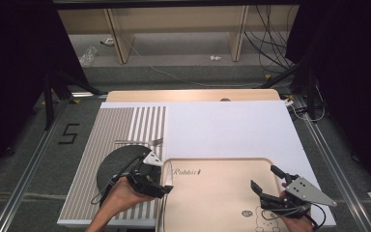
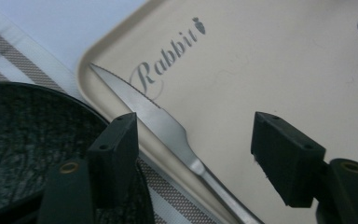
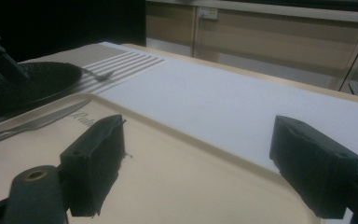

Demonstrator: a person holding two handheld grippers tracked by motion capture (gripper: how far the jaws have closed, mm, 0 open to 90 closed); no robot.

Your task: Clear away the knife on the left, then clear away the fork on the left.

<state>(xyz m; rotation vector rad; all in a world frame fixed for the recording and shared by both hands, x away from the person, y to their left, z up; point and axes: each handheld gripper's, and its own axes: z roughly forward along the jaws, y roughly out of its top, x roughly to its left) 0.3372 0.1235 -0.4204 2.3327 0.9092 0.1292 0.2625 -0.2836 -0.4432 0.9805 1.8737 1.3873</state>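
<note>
A beige tray (image 1: 212, 193) printed "Rabbit" lies at the table's front middle. A steel knife (image 2: 163, 121) rests along the tray's left rim, its serrated blade pointing away from me. My left gripper (image 1: 160, 181) hovers open over the knife's neck, one jaw on each side and neither touching it (image 2: 196, 149). My right gripper (image 1: 264, 177) stands open low over the tray's right part (image 3: 196, 154), with nothing between its jaws. The right gripper view shows the knife (image 3: 32, 123) far to its left.
A dark round plate (image 1: 118, 164) sits on a striped placemat (image 1: 111, 125) just left of the tray, with a fork (image 1: 154, 142) beyond it. A white sheet (image 1: 232, 130) covers the rest of the table. Shelves and cables stand behind the table.
</note>
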